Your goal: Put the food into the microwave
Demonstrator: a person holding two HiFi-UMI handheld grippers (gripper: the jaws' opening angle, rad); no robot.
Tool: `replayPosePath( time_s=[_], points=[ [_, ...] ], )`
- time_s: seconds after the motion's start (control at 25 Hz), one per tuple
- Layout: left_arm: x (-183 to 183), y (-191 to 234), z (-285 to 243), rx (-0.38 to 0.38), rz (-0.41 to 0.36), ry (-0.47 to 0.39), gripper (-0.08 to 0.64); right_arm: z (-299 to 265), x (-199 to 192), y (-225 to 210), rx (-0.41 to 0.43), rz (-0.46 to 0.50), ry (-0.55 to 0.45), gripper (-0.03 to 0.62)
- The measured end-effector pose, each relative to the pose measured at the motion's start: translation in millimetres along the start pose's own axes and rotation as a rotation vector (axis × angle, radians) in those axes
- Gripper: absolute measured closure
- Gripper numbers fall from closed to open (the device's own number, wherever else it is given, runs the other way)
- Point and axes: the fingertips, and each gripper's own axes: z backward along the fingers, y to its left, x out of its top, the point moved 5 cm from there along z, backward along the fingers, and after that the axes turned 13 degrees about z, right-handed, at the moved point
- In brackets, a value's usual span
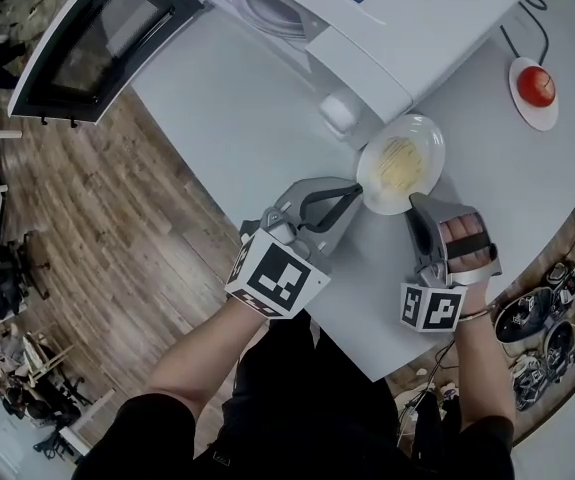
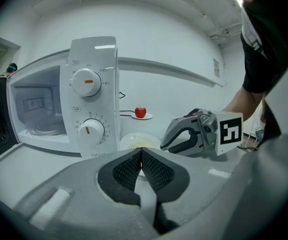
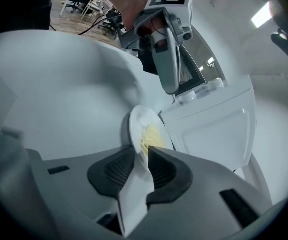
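Note:
A white plate (image 1: 400, 163) of yellow food lies on the table just in front of the white microwave (image 1: 367, 28), whose door (image 1: 97, 38) stands wide open to the left. My right gripper (image 1: 417, 203) comes at the plate's near right rim, and in the right gripper view that rim (image 3: 139, 146) sits between the pads, which close against it. My left gripper (image 1: 357, 190) rests at the plate's near left edge with its jaws together and nothing visible between them. In the left gripper view the plate (image 2: 141, 141) shows just beyond the closed tips (image 2: 140, 154).
A red apple (image 1: 535, 85) on a small saucer sits at the far right of the table, with a cable beside it. The table's (image 1: 247, 118) curved front edge runs close under both hands. The microwave's cavity (image 2: 38, 109) is open, with a glass turntable inside.

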Motion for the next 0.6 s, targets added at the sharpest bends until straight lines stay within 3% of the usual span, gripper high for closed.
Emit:
replayPosePath(
  time_s=[0.16,0.32,0.6],
  points=[
    [2,4,4,0.016,0.006,-0.009,0.552,-6,5,-4,-0.017,0.063,-0.012,0.499],
    [2,9,8,0.032,0.009,-0.013,0.552,-10,13,0,-0.027,0.135,-0.027,0.552],
    [5,10,13,0.044,0.014,-0.019,0.552,-12,20,-1,-0.026,0.188,-0.025,0.557]
  ],
)
